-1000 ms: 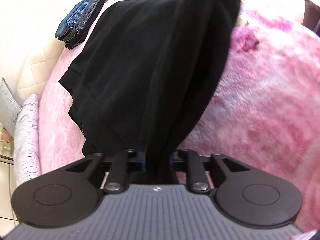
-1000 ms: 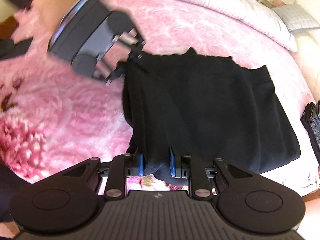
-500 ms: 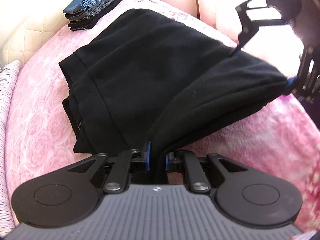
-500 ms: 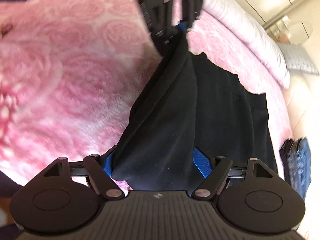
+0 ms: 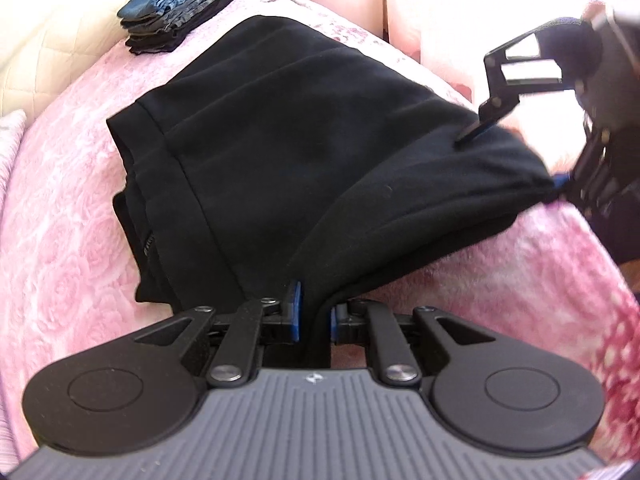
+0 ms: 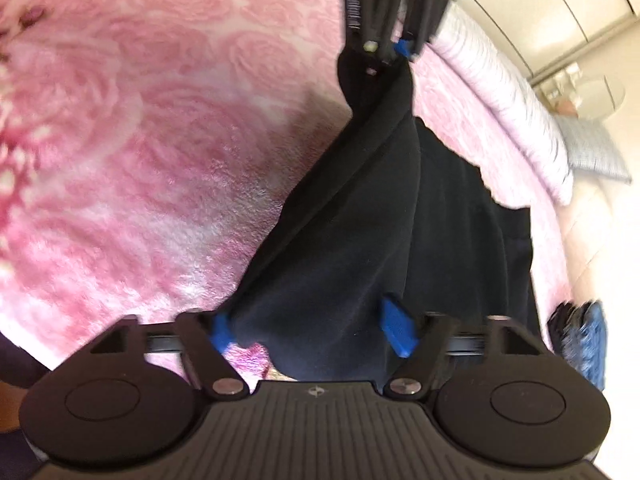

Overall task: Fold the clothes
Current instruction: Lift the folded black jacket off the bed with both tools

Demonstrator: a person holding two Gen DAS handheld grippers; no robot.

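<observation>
One pink blanket (image 5: 72, 216) carries one black garment (image 5: 280, 152), folded, and one stack of folded jeans (image 5: 184, 8) beyond it. Your left gripper (image 5: 314, 316) is clenched on the garment's near corner. Your right gripper (image 6: 316, 328) stands spread, cloth lying between its pads. Only the right view shows a grey pillow (image 6: 592, 152), blurred.

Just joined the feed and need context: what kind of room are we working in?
Most likely a bedroom. The black garment lies on a pink rose-patterned plush blanket spread over a bed, with a grey checked pillow at its end and a stack of folded jeans nearby.
</observation>
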